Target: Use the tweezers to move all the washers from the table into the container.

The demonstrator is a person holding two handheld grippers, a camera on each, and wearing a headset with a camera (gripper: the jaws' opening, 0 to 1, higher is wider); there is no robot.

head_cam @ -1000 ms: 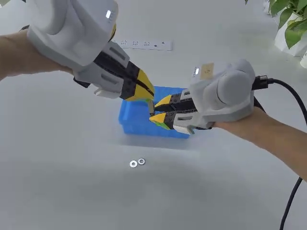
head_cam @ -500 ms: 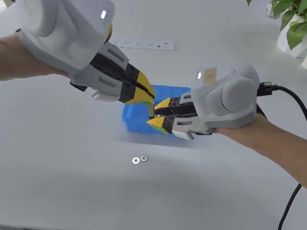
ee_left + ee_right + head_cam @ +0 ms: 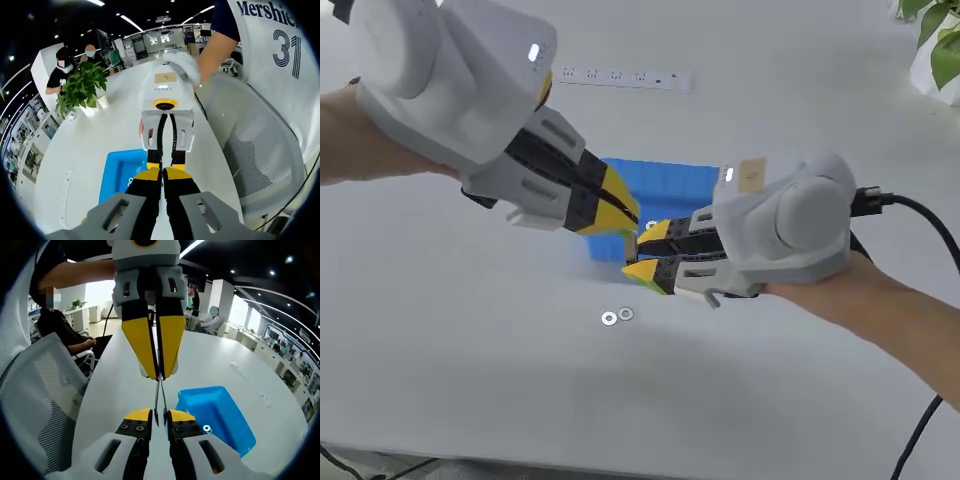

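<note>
White table (image 3: 460, 330), open-plan office behind. Two washers (image 3: 617, 316) are noted side by side on it, near one blue container (image 3: 660, 183) and on the person's side of it. One further washer (image 3: 206, 428) is counted inside. One pair of tweezers (image 3: 158, 392) is clamped in the closed jaws of the left gripper (image 3: 628, 212). Its tips reach between the narrow jaws of the right gripper (image 3: 638, 262); whether they are pinched there cannot be told. The container's near wall is partly hidden by both grippers. One power strip (image 3: 625, 77) is seen beyond, one potted plant (image 3: 940, 45) far right.
</note>
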